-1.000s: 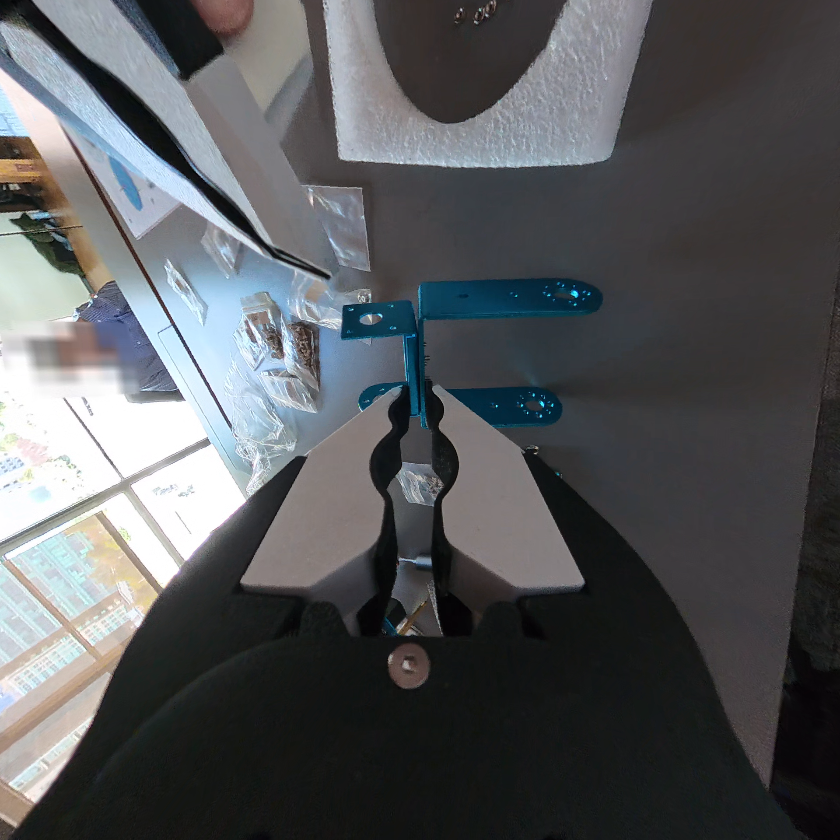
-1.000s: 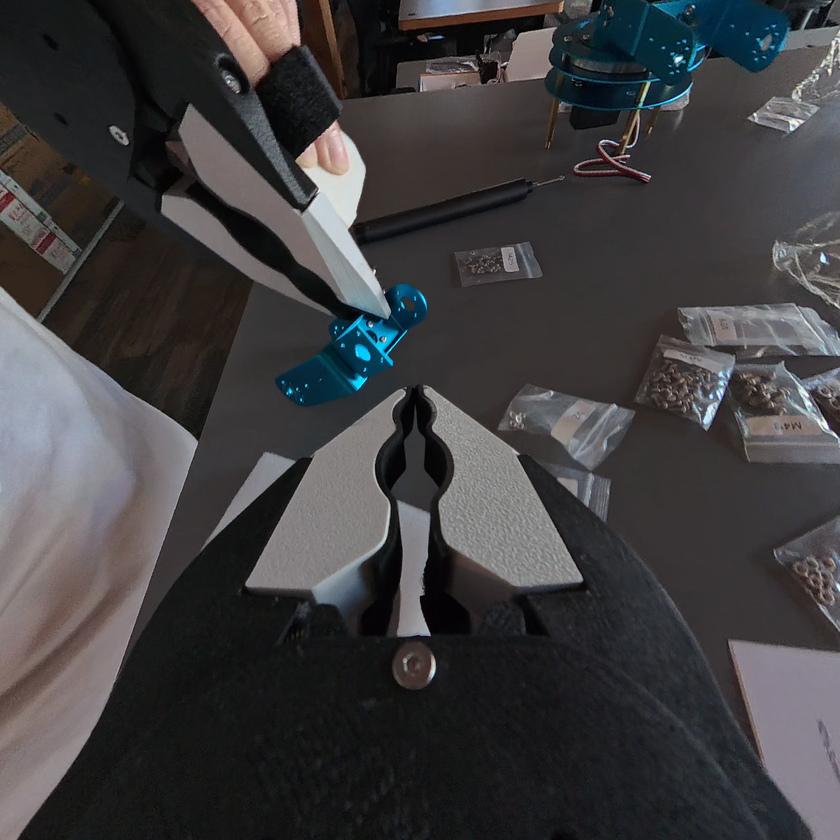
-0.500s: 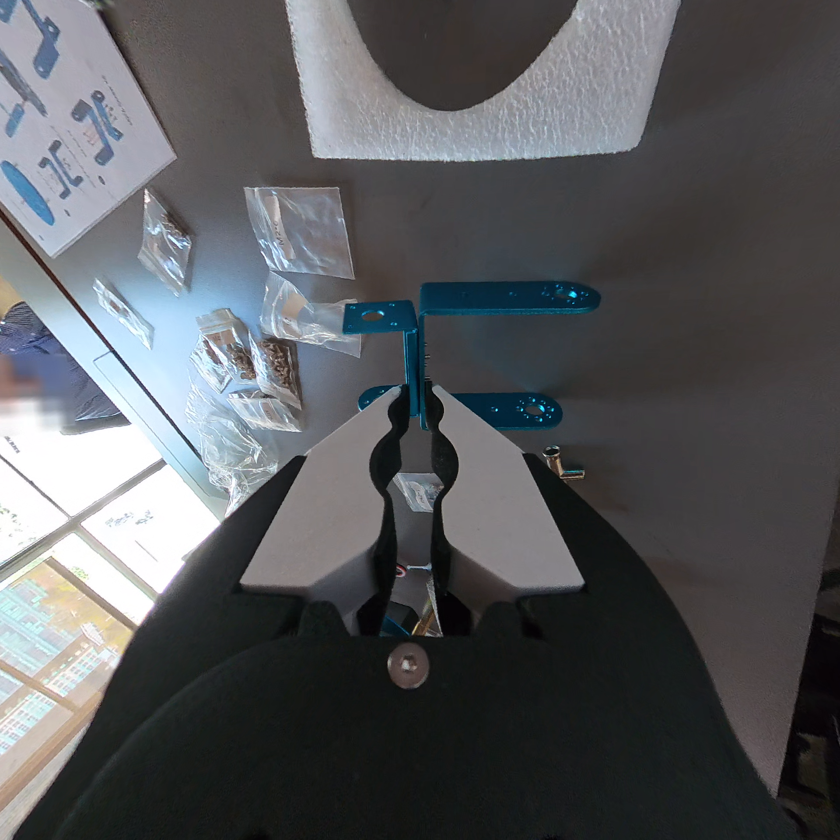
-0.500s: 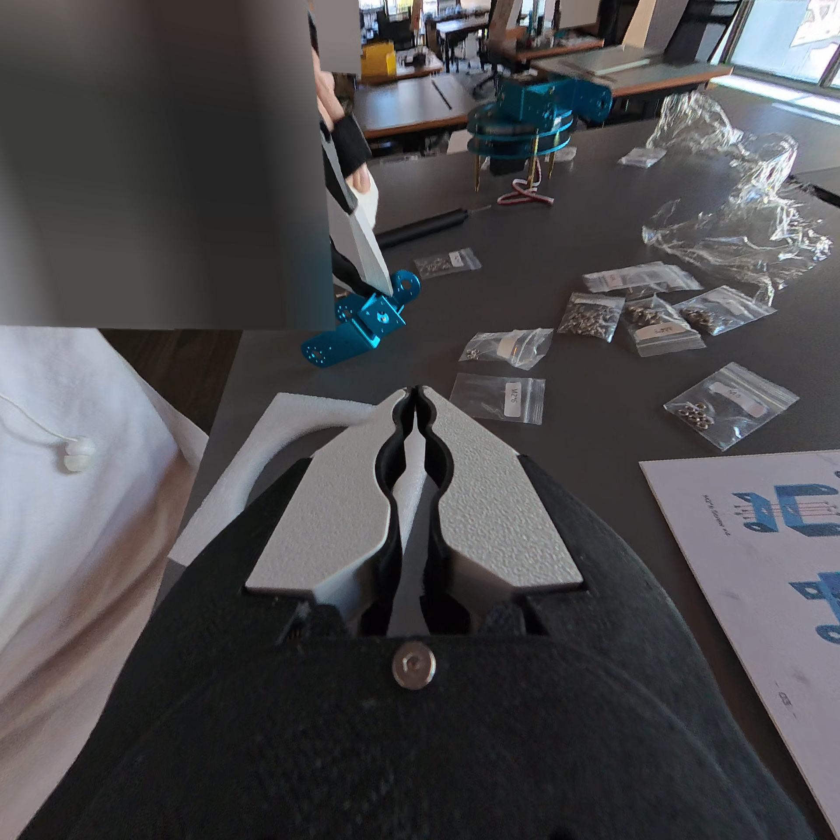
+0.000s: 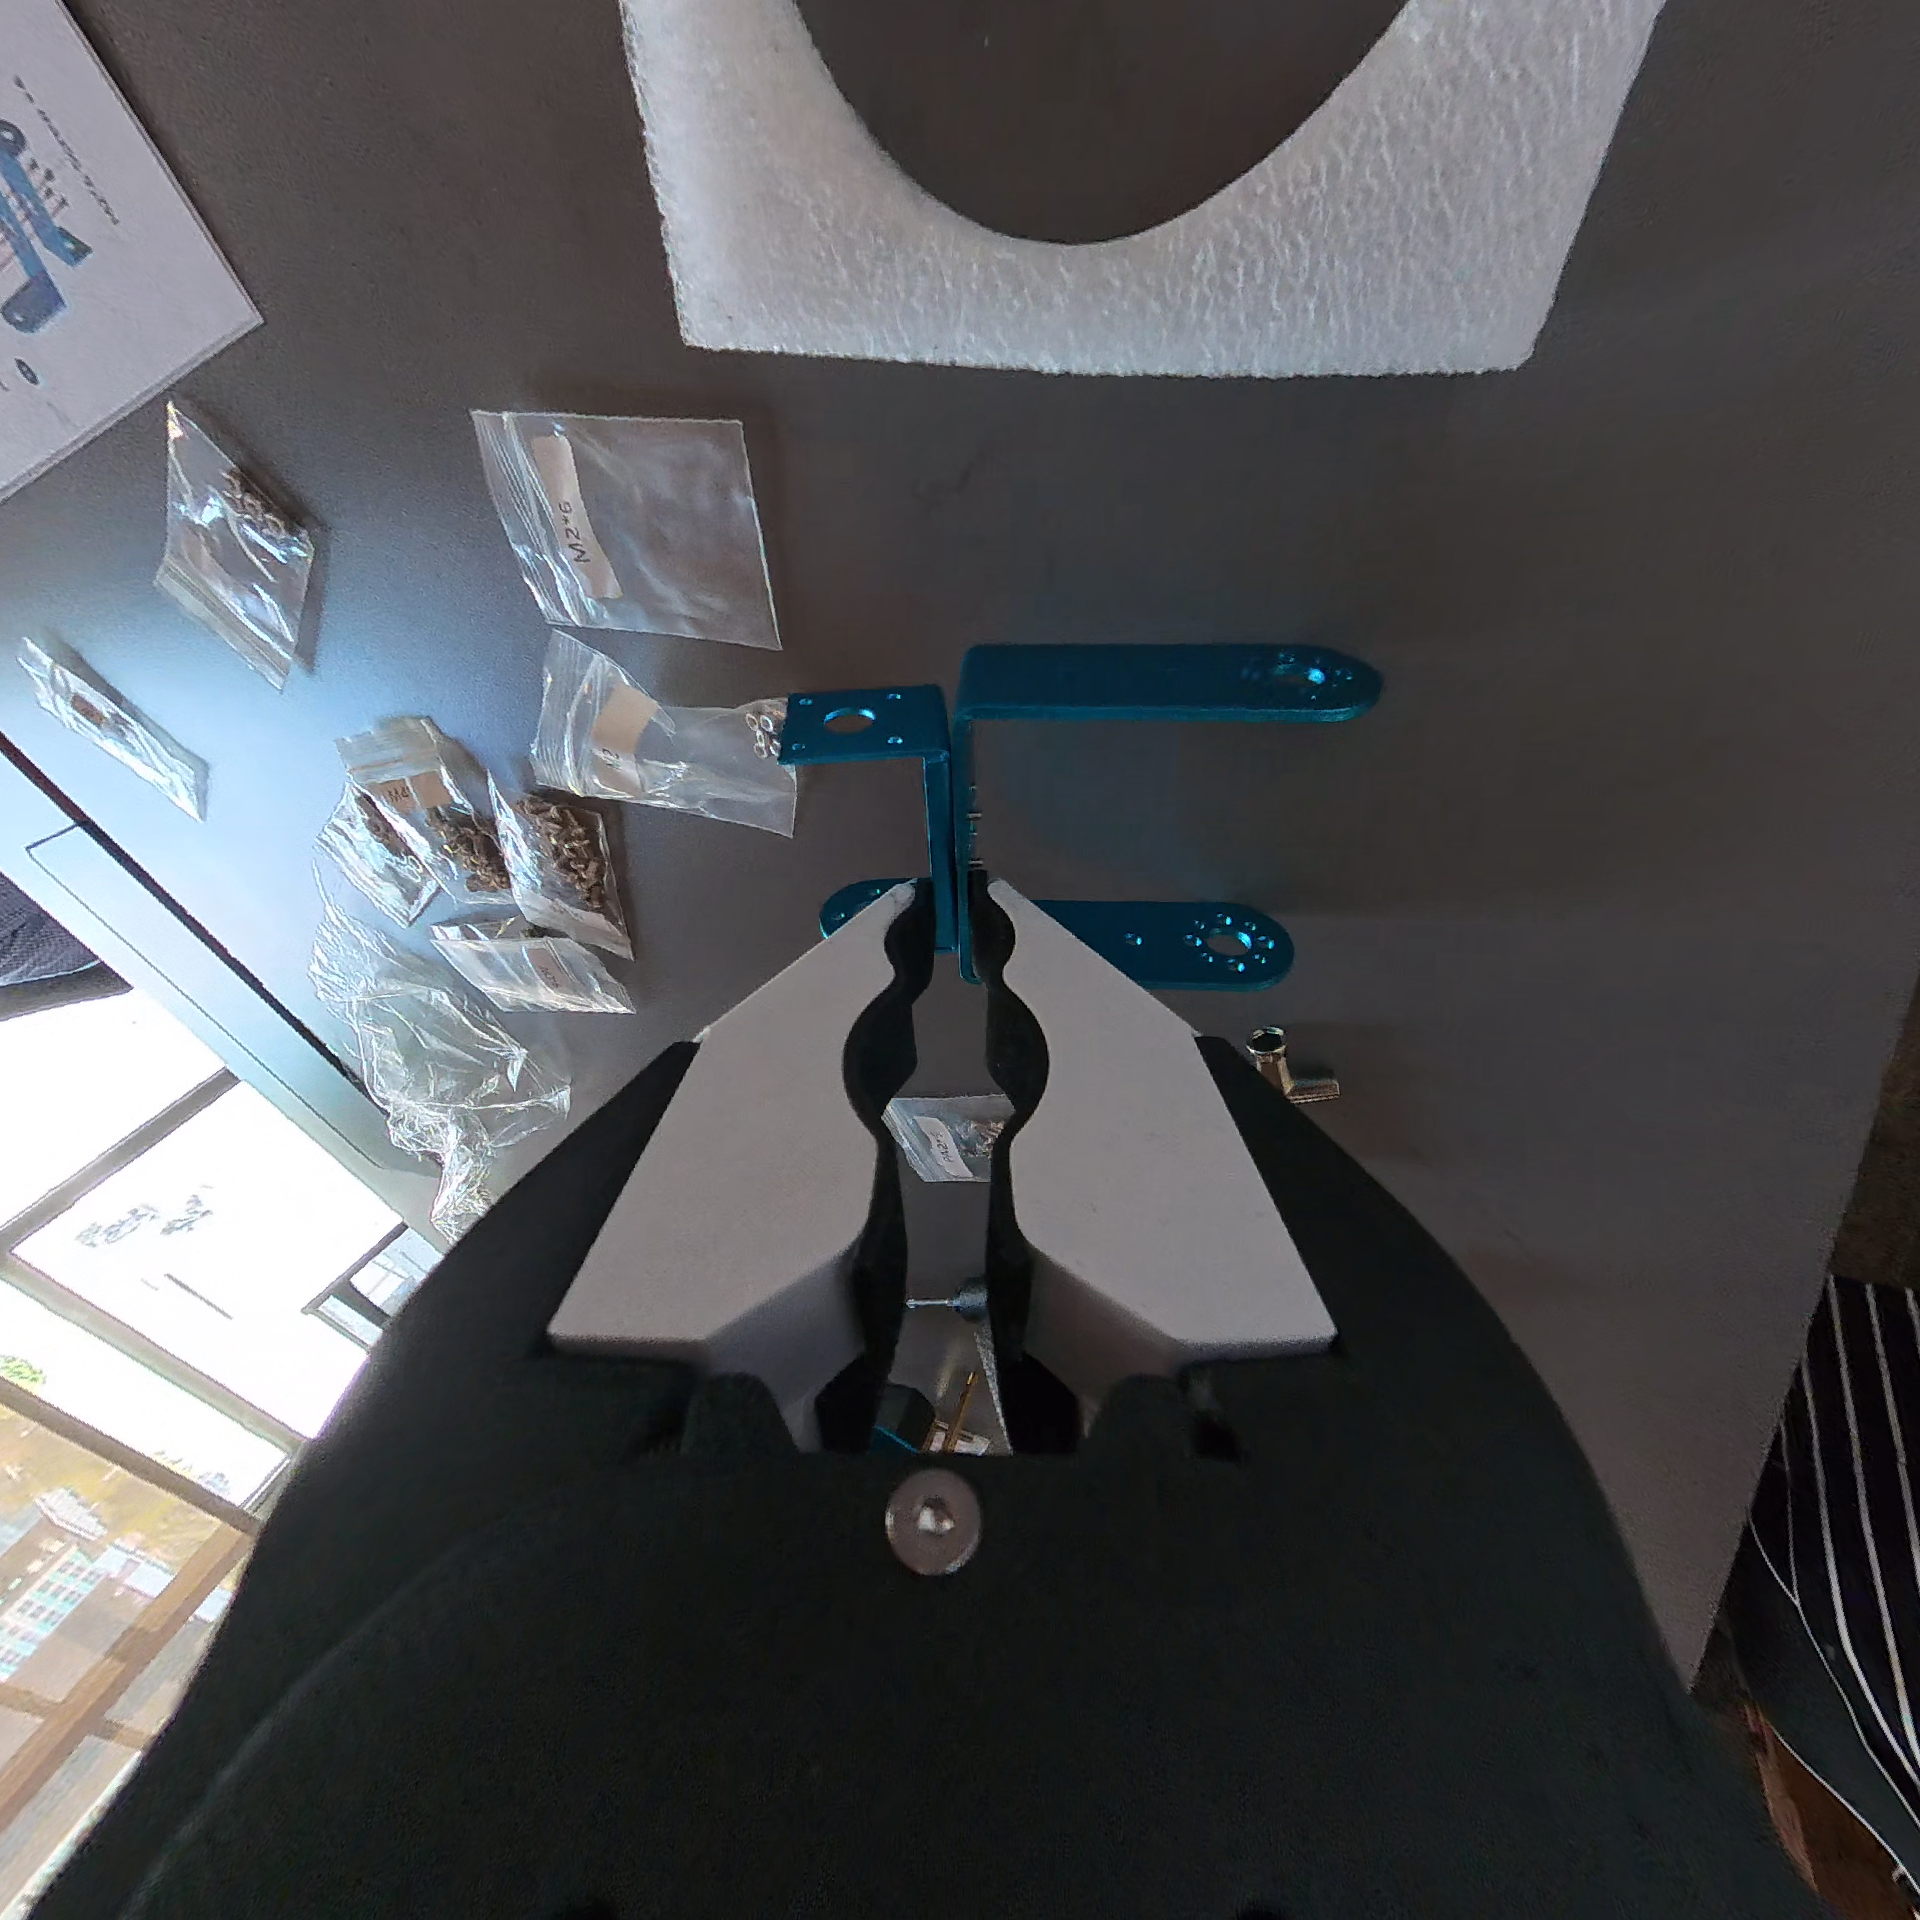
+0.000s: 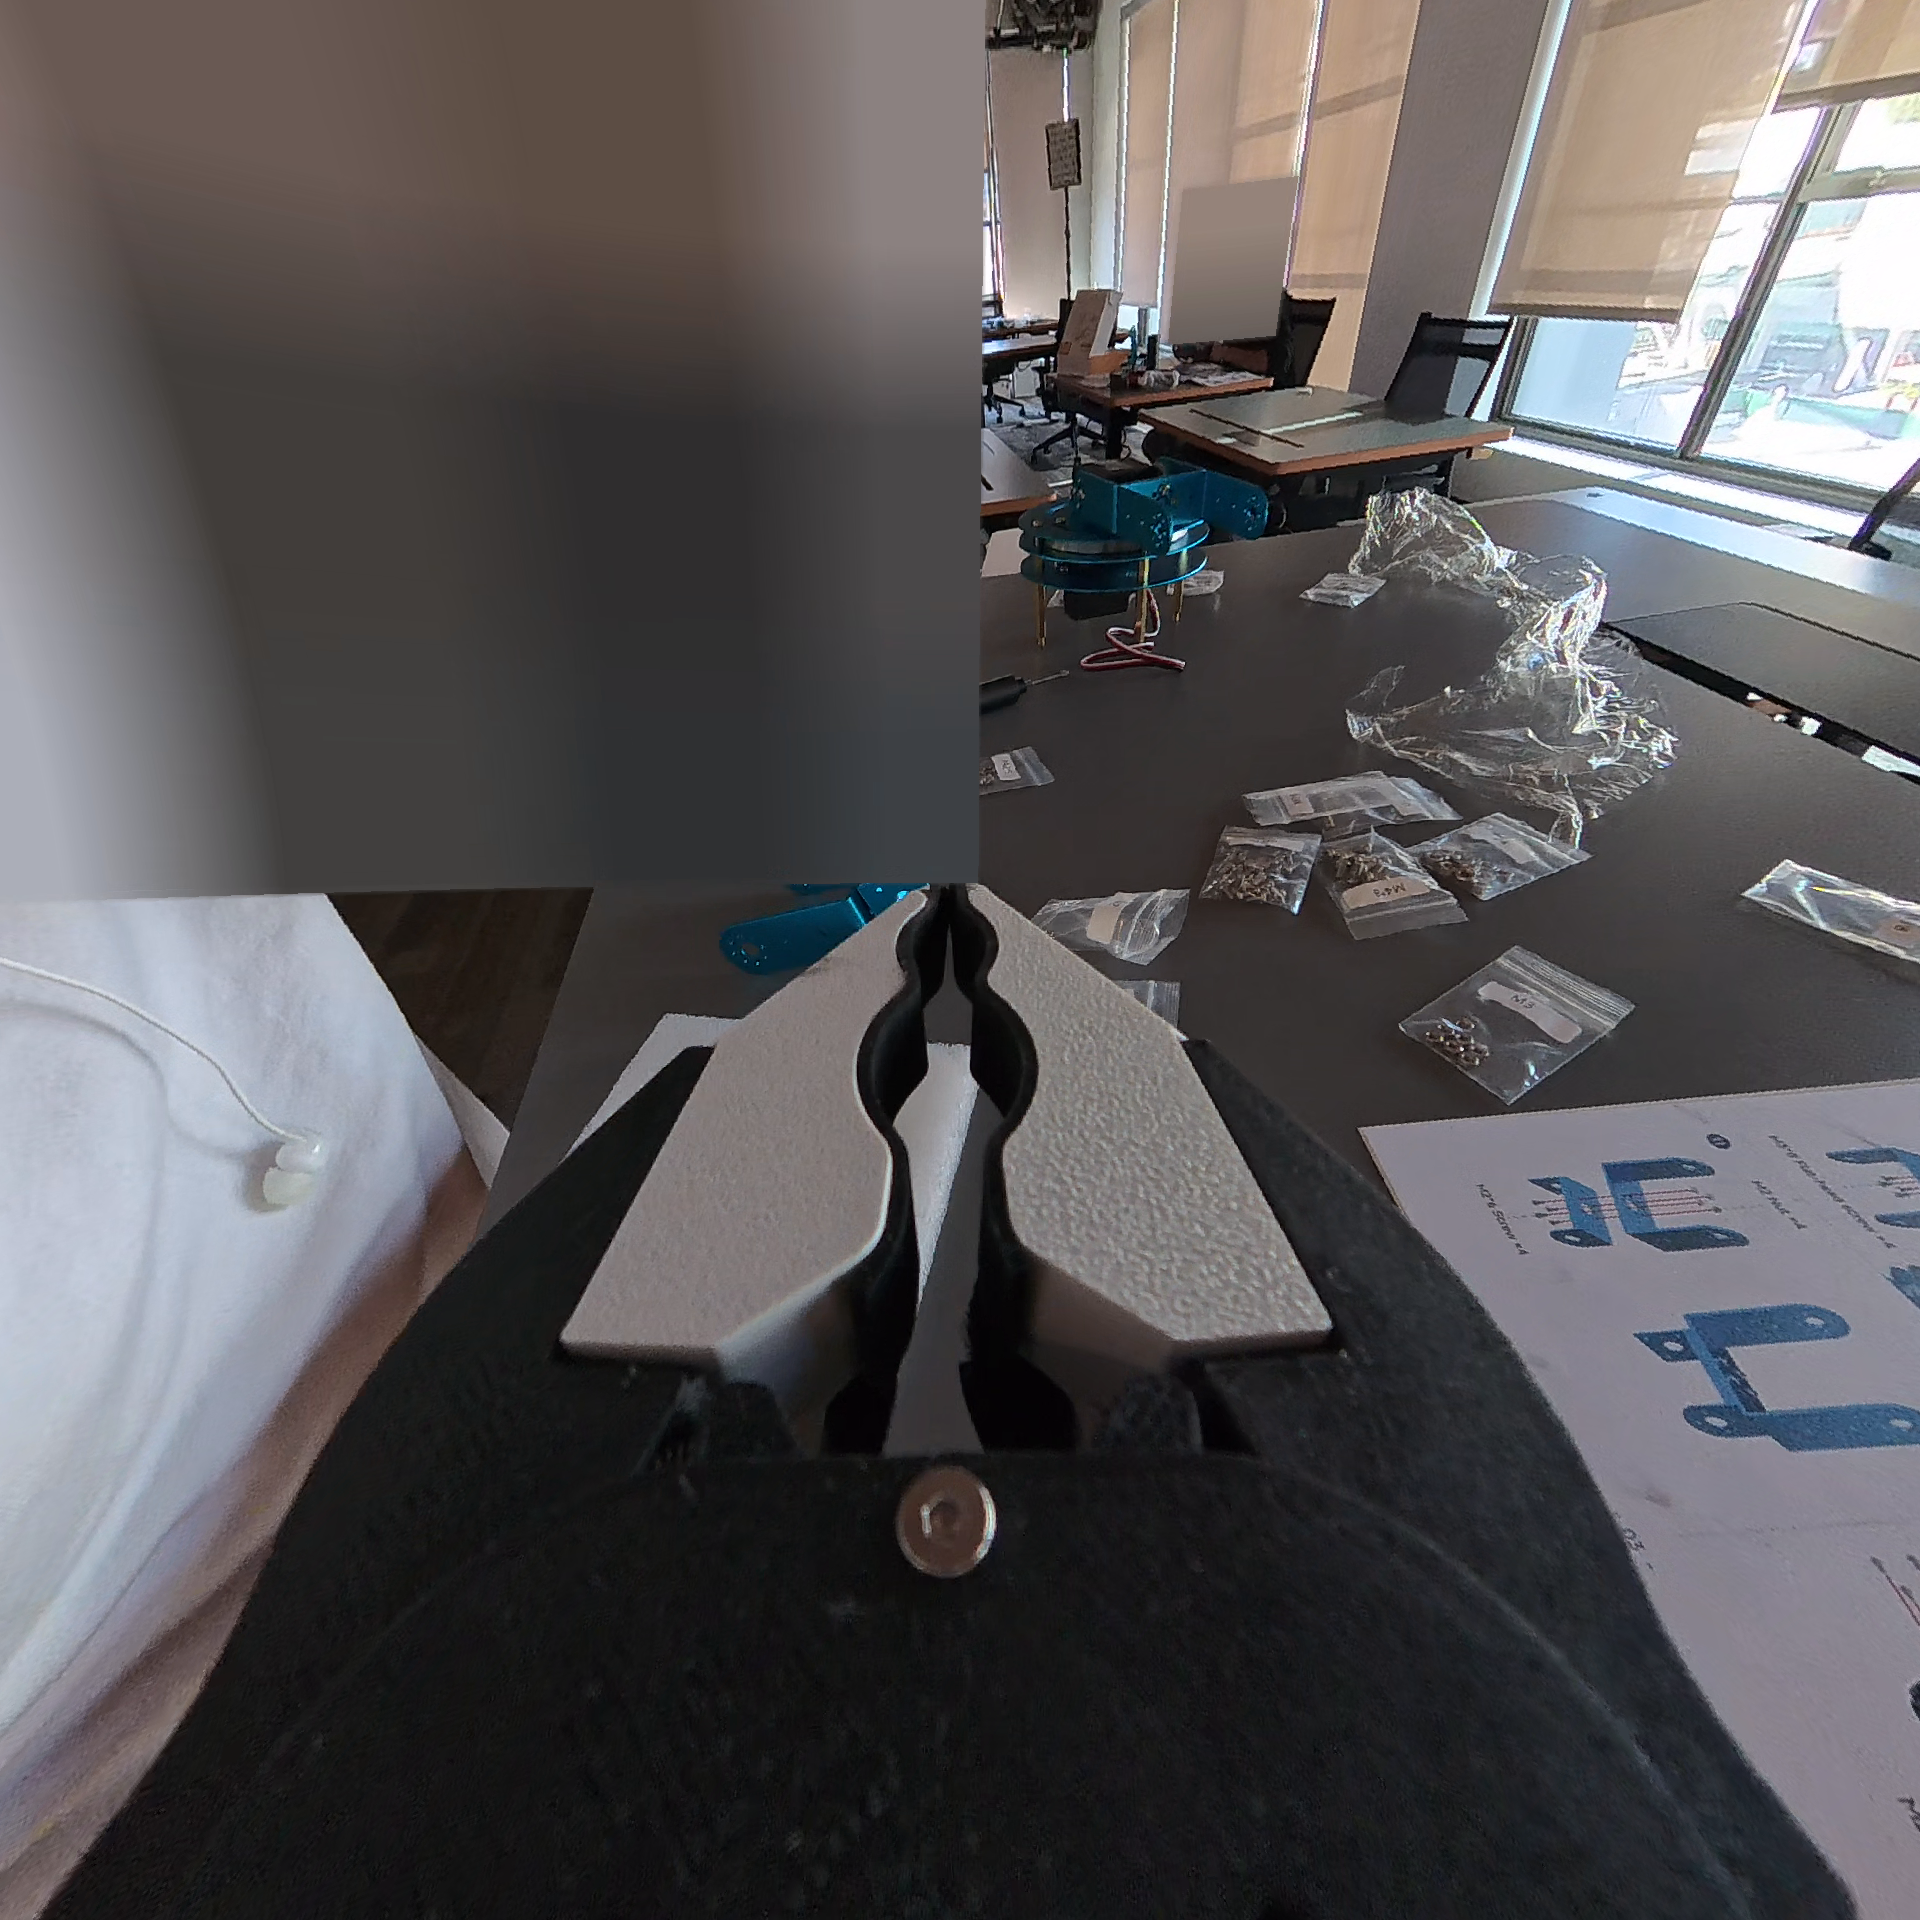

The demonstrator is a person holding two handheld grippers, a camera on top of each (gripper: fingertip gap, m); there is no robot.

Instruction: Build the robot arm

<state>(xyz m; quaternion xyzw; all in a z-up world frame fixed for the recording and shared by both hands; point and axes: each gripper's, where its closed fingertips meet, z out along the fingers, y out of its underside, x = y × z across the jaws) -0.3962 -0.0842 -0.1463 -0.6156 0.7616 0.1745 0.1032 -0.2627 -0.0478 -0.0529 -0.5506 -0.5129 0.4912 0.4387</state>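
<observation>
Left wrist view
Left hand-held gripper: clamped on the upright web of a blue anodised metal bracket assembly, just above the dark grey counter
Bracket arms: two flat perforated arms reach right, a small square plate reaches left
Beyond the bracket: white foam block with a round cut-out
To the left: clear zip bags of small metal screws, crumpled clear plastic film, printed sheet with blue drawings

Right wrist view
Right hand-held gripper: fingertips pressed together, nothing between them, held above the counter
Just past its tips: blue bracket, partly hidden
To the right: screw bags, printed sheet, plastic film
Far side: blue round-plate assembly on brass standoffs
</observation>
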